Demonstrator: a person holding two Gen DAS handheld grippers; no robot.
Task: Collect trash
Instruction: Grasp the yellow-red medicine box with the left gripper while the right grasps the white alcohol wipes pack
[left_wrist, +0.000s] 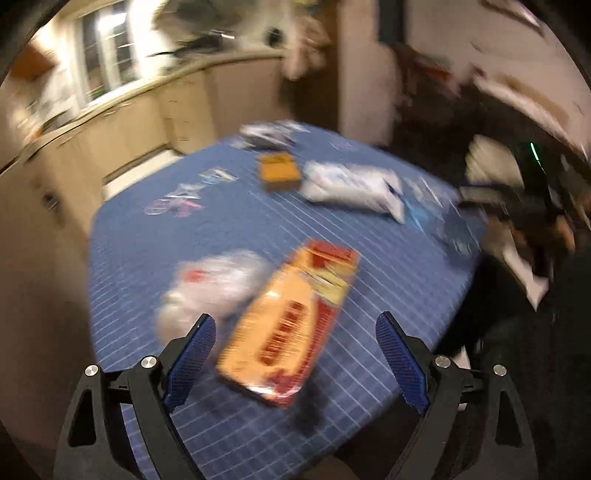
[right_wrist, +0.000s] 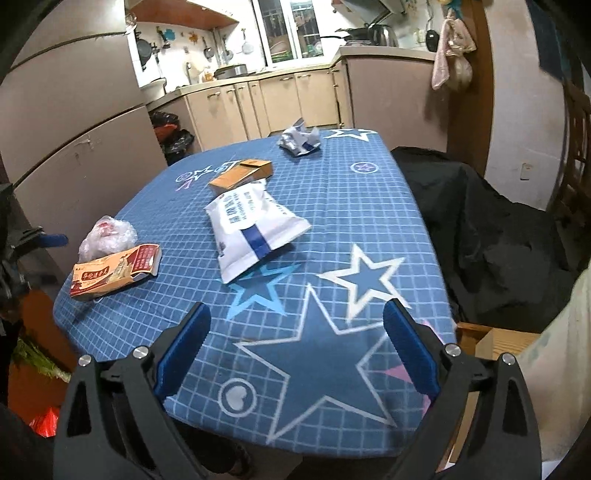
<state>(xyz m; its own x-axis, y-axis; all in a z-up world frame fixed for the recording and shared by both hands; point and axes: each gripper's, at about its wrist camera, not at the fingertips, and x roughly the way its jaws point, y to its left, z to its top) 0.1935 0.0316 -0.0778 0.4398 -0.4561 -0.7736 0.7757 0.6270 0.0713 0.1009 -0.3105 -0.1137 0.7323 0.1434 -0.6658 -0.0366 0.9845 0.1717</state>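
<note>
Trash is scattered all over the tabletop (right_wrist: 332, 206), which has a blue grid cloth with stars printed on it. From the right wrist view: an orange-and-red carton (right_wrist: 116, 270) lies flat near the left edge, with a crumpled clear plastic bag (right_wrist: 107, 236) touching its far side. Around the middle there's a white pouch with a blue strip (right_wrist: 255, 230), and a flat brown cardboard box (right_wrist: 242, 172) just behind it, touching or nearly so. Further back, near the far edge, sits a crumpled white-and-blue wrapper (right_wrist: 299, 141).

Right tongs (right_wrist: 297, 334) are spread wide with nothing between them, hanging over the big star at the near end of the cloth, well short of any of the trash.

Left wrist view is pretty smeared with blur, but you can still make out the left tongs (left_wrist: 295, 341) wide open too, not gripping anything. The same orange-and-red carton (left_wrist: 291, 321) sits right in front of them, roughly in line with the gap, and the plastic bag (left_wrist: 214, 284) is beside it by the left finger. Can't tell if the fingers touch either one.

Kitchen cabinets (right_wrist: 258, 103) run along the back wall.
</note>
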